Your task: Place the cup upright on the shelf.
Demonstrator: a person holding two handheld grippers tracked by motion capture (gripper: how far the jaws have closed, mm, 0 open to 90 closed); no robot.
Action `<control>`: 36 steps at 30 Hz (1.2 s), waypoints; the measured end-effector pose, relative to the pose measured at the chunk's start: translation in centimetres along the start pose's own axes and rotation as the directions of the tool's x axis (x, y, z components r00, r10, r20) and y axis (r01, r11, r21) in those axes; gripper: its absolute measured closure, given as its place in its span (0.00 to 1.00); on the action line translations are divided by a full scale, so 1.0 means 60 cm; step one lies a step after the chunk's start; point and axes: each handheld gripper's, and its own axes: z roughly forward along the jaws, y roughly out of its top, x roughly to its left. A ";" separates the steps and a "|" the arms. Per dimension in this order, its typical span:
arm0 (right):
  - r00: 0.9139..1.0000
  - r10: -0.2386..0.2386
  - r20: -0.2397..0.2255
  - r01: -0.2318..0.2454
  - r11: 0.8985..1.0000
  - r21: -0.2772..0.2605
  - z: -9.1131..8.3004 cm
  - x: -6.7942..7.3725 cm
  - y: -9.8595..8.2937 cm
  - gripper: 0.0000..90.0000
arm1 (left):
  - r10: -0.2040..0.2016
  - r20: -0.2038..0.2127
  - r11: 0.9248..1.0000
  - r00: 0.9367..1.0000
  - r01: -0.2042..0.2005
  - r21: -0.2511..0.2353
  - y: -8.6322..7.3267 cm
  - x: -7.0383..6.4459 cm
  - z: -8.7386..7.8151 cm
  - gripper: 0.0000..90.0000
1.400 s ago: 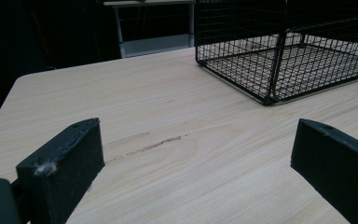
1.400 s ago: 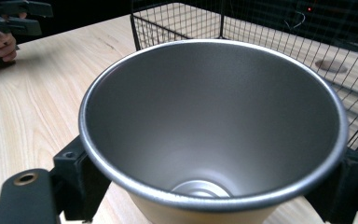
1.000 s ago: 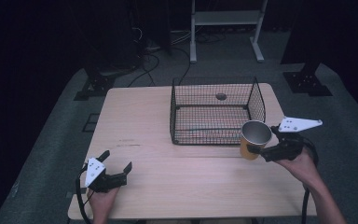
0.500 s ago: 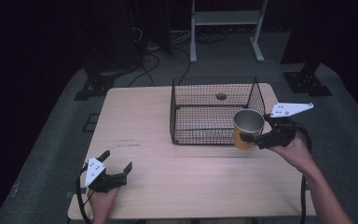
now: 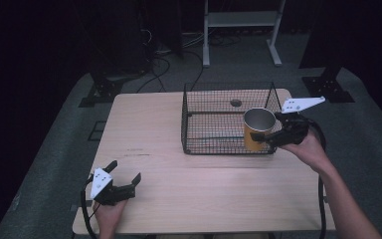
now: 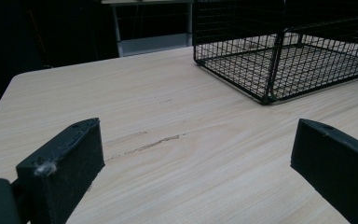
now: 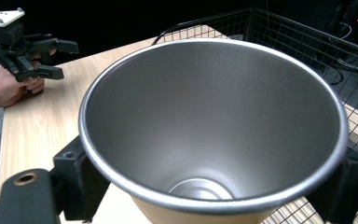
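Legible markings: none found.
No text, brand, number or sign reads on the cup (image 5: 258, 128), the wire basket (image 5: 219, 144), the counter (image 5: 149, 124) or either grey plate. The plate on the left tongs (image 5: 123, 185) carries small dark dots, too small to tell as characters; faint marks on the counter are scuffs.

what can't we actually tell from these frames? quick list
- Small dark round spot on the wire basket floor, high view: too small to identify.
- Cup bottom, right gripper view: cut off by the lower edge.
- Whether the cup is over or inside the basket, high view: angle does not settle it.
- Right gripper jaw contact, high view: hidden by the cup.
- Left gripper body, left gripper view: cut off by the lower edge.
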 end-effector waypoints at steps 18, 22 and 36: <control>1.000 -0.005 0.002 0.005 1.000 0.015 0.040 -0.030 0.039 0.16 | 0.000 0.004 1.000 1.000 0.000 -0.001 0.000 0.000 0.000 0.02; 1.000 -0.007 -0.003 0.007 1.000 0.029 0.053 -0.036 0.047 0.16 | 0.001 0.006 1.000 1.000 -0.001 0.000 0.000 -0.001 0.000 0.02; 1.000 -0.017 0.000 0.017 0.999 0.048 0.083 -0.068 0.081 0.16 | 0.001 0.009 1.000 1.000 -0.001 0.001 0.000 -0.002 0.000 0.02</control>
